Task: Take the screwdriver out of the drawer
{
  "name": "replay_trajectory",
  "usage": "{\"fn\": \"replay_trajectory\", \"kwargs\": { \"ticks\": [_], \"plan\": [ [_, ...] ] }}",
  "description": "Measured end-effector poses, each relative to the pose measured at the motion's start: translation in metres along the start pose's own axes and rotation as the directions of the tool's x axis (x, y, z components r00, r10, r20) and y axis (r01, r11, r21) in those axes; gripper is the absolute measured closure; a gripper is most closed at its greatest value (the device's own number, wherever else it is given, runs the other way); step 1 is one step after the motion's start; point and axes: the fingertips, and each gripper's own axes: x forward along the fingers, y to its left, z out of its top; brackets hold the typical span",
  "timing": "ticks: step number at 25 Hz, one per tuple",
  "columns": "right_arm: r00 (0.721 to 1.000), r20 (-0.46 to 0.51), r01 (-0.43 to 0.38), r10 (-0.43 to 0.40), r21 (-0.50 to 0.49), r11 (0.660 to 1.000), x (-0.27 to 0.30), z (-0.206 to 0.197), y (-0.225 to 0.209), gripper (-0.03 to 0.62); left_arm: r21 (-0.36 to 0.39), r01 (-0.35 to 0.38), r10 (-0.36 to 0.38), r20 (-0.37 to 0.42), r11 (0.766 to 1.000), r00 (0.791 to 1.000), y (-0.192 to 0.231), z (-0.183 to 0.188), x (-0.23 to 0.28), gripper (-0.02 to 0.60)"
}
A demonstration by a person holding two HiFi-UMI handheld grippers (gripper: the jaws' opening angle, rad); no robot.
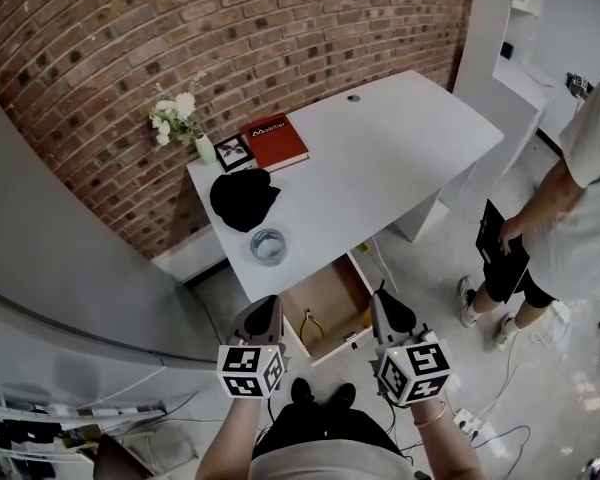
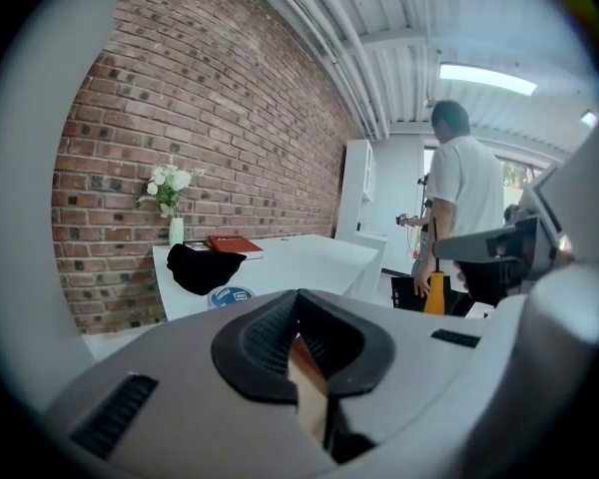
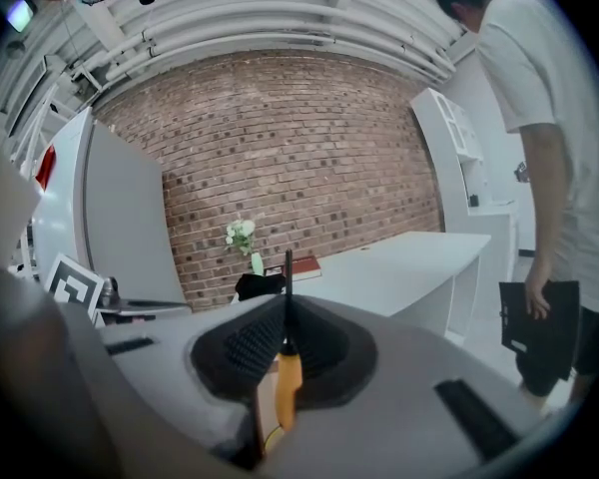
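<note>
Right gripper (image 3: 283, 335) clamped on the orange-handled, black-shafted screwdriver (image 3: 288, 387) — shaft pokes up past its jaw tips. Left gripper (image 2: 301, 339) closed, empty — open wooden drawer (image 1: 327, 290) just ahead of both.

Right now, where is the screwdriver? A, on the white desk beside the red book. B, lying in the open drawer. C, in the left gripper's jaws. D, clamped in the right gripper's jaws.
D: the right gripper view shows the orange-handled screwdriver pinched between the jaws of the right gripper, its dark shaft pointing up past the tips.
</note>
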Motion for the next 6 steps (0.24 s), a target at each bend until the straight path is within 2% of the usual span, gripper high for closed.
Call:
{"fn": "replay_trajectory", "kwargs": {
  "ticks": [6],
  "plan": [
    [1.000,0.011,0.002,-0.002,0.000,1.000,0.0001,0.0065,-0.0008,0.572,0.011,-0.005,0.005,0.006,1.000,1.000,0.0043,0.0070,-0.0008,0.589]
  ]
}}
